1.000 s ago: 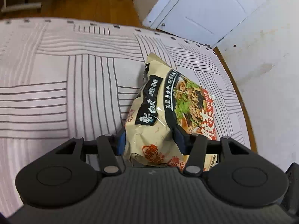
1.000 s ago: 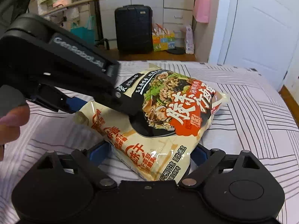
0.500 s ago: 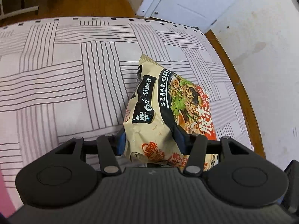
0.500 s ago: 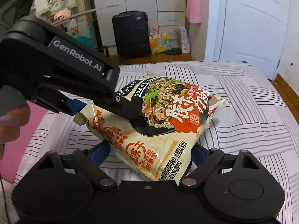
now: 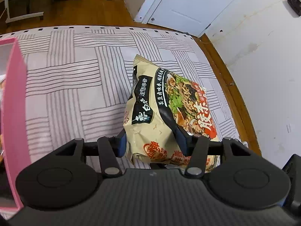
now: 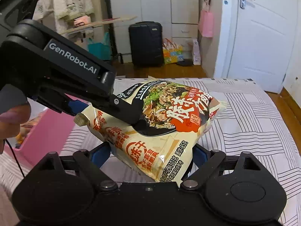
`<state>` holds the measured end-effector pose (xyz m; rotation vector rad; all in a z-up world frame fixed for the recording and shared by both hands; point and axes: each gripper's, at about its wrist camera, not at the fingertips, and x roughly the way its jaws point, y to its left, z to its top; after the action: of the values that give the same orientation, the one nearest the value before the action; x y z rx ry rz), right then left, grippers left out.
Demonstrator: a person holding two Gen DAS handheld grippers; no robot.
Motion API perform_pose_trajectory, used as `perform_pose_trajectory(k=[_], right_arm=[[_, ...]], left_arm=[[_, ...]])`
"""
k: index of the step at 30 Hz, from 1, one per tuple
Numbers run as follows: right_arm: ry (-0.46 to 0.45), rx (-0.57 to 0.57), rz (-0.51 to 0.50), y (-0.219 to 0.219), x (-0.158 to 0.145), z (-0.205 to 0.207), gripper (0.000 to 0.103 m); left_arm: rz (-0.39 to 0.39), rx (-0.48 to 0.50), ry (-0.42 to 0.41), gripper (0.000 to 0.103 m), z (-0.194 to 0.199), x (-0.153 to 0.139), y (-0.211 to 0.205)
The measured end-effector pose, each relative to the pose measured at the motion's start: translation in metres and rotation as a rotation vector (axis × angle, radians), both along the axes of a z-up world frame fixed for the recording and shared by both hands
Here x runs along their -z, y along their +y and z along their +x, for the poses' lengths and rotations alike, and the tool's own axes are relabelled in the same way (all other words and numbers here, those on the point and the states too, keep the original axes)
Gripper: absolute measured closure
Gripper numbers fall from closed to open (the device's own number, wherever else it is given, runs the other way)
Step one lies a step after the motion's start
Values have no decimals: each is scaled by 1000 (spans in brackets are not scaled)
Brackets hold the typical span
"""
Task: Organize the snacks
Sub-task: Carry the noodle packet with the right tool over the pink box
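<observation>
A beige instant noodle packet (image 5: 169,103) with a black and red picture hangs tilted above the striped bed (image 5: 75,84). My left gripper (image 5: 151,140) is shut on its lower end, blue pads pressing both sides. In the right wrist view the same noodle packet (image 6: 169,122) lies between the blue pads of my right gripper (image 6: 152,154), which grips its near end across the wide side. My left gripper (image 6: 105,111) reaches in from the left and clamps the packet's left part. A hand (image 6: 11,120) shows behind it.
A pink box (image 5: 15,113) stands at the left on the bed, also seen as the pink box (image 6: 47,130) below the left gripper. Beyond the bed (image 6: 254,122) are wooden floor, a black suitcase (image 6: 146,43) and a white door (image 6: 263,33).
Both grippers have risen and carried the noodle packet leftward over the bed. The pink box has come into view at the left in both views. The grips are unchanged.
</observation>
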<state>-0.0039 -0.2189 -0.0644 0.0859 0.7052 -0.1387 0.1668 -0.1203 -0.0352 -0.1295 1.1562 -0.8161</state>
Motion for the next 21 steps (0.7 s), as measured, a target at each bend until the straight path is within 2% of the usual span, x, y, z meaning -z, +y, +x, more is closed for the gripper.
perform_pose_trajectory(k=[11, 21], right_arm=[[-38, -146, -92, 62, -28, -12, 11], [-105, -335, -112, 123, -43, 30, 11]], left_arm=[[-70, -124, -24, 52, -29, -21, 90], [-81, -293, -74, 52, -20, -36, 186]])
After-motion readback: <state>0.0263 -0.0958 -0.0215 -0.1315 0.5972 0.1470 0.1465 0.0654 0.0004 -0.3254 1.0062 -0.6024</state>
